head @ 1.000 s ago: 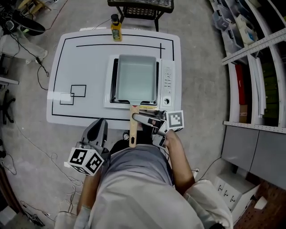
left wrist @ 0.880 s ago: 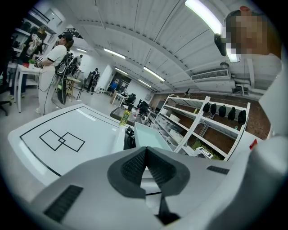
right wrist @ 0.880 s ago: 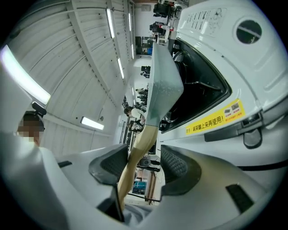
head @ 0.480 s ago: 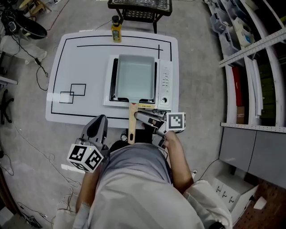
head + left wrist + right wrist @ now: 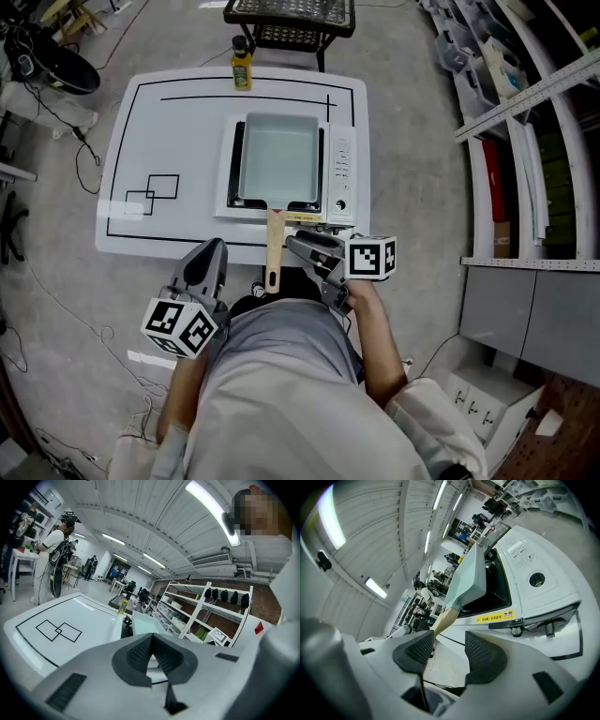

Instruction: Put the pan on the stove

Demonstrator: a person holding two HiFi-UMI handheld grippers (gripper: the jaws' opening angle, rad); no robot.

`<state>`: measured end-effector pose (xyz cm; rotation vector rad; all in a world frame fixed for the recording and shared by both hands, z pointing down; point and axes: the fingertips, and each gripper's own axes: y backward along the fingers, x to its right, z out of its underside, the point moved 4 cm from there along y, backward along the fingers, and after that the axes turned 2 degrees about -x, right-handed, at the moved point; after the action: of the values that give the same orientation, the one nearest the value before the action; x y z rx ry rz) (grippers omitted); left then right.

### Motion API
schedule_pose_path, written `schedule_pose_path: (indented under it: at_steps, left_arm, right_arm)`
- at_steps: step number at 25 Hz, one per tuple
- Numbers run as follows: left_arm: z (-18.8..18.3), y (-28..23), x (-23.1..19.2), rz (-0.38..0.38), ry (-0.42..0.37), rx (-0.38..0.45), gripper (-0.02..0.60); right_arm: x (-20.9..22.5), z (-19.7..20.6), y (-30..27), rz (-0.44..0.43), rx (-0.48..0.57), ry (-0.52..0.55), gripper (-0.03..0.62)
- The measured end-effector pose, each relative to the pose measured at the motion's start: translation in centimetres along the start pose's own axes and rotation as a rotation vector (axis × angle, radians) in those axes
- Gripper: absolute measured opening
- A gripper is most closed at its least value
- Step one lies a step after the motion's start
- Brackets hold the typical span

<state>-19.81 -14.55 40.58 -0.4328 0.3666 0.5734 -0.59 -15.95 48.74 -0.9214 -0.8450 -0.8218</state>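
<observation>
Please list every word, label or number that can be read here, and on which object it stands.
The yellow sticker on the stove front: print too blurred to read.
The control panel of the stove: markings too small.
The bottle label: unreadable.
No text is legible.

My right gripper has let go of the handle of the pan. The fingers, on the wood a second ago, now stand apart, drawn off to its 3 o'clock, just beside it.
</observation>
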Motion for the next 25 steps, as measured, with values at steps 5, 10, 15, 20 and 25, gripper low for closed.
schedule_pose_path:
  at_steps: [5,10,15,20,25]
  left_arm:
    - [0.4,0.5,0.7,0.007,-0.009,-0.009,-0.002]
    - [0.9,1.0,1.4,0.020,-0.016,-0.008,-0.002]
    - [1.6,1.8,1.9,0.030,-0.005,-0.014,-0.002]
    - [1.9,2.4,2.2,0.058,0.057,0.002,-0.002]
    - [1.7,3.4,2.4,0.046,0.041,0.016,-0.002]
  right_arm:
    - [-0.3,0.3,0.8,0.068,-0.003,0.077,0.190]
    - [-1.0,0.6,1.8,0.117,0.003,0.138,0.161]
    - [-2.2,1.0,2.5,0.168,0.021,0.222,0.120]
    - [-2.7,1.4,3.1,0.208,0.057,0.257,0.097]
    - [-3.0,1.9,3.9,0.281,0.082,0.289,0.069]
